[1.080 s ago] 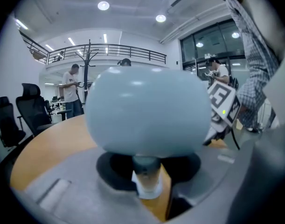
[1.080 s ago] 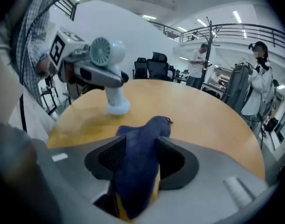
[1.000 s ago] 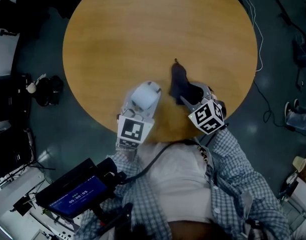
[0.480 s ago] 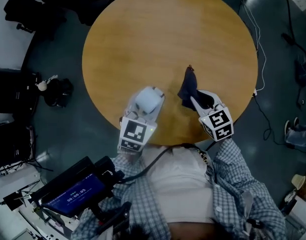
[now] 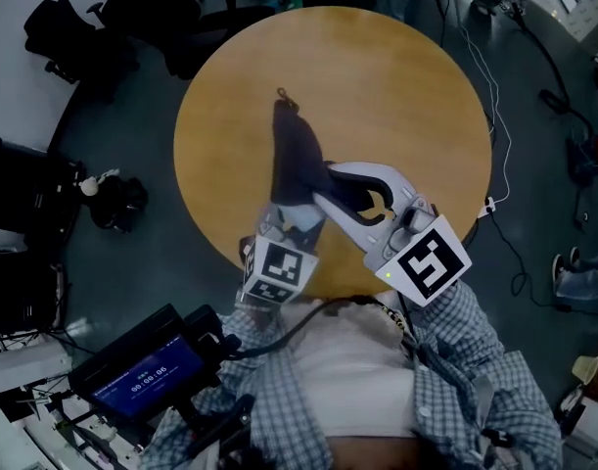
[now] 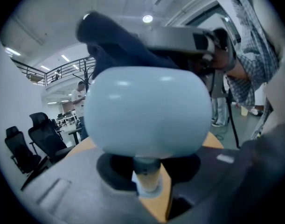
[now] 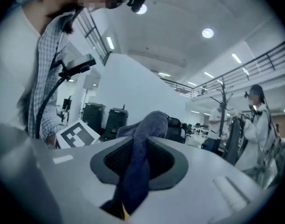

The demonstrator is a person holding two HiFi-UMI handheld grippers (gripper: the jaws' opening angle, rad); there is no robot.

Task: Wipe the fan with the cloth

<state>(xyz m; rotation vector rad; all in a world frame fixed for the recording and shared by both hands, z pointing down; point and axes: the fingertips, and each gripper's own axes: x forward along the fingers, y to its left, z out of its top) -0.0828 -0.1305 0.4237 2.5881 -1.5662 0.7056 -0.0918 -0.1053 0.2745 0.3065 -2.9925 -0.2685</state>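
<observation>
Nearest the person, the left gripper [image 6: 148, 183] has its jaws clamped on the thin stem under the pale blue fan [image 6: 147, 111], above the near edge of the round wooden table [image 5: 406, 96]. Just beyond the fan, the right gripper [image 7: 134, 167] has just been closing its jaws and pinches the dark blue cloth [image 5: 294, 160], which hangs over the fan's top and far side.

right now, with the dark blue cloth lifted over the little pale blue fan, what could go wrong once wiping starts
1. The left gripper pinches the pale blue round-headed fan only by its thin stem; pressing on the head could twist it loose.
2. The right gripper, fingers just closed, holds only a narrow fold of the dark blue cloth; dragging might pull it out.
</observation>
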